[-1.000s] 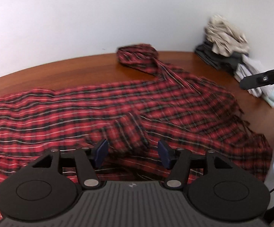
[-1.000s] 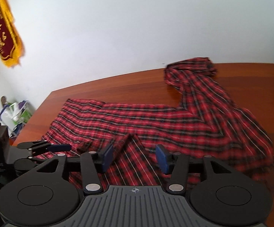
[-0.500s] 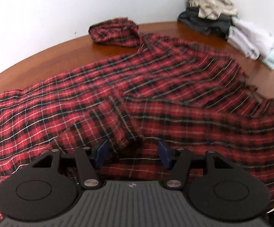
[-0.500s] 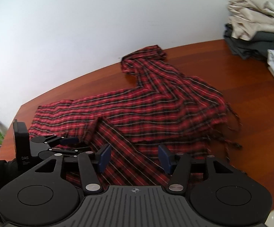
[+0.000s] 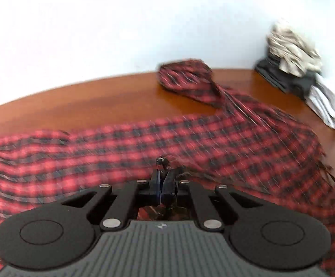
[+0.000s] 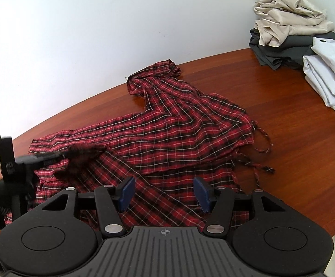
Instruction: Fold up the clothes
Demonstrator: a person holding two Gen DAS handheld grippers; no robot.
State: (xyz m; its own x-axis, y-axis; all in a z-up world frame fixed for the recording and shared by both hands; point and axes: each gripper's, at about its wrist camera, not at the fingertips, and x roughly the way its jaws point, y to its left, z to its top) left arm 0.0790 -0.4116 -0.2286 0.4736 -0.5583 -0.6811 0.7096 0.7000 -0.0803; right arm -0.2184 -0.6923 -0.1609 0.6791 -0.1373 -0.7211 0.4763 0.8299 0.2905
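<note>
A red and black plaid garment (image 6: 179,133) lies spread on the brown wooden table (image 6: 283,106), one narrow part reaching toward the wall. In the left wrist view it (image 5: 144,143) is motion-blurred. My left gripper (image 5: 161,184) is shut on a fold of the plaid cloth near its front edge; it shows in the right wrist view (image 6: 59,154) at the garment's left side, pinching the cloth. My right gripper (image 6: 162,192) is open and empty, its blue pads (image 6: 126,192) above the garment's near edge.
A stack of folded clothes stands at the back right against the white wall: a beige garment (image 6: 287,20) on dark grey ones (image 6: 283,50), and white folded cloth (image 6: 331,73) beside them. Thin ties (image 6: 260,147) trail off the garment's right edge.
My left gripper has closed on a fold of the plaid cloth and is moving, blurring its view. My right gripper stays open and has shifted a little nearer to the garment.
</note>
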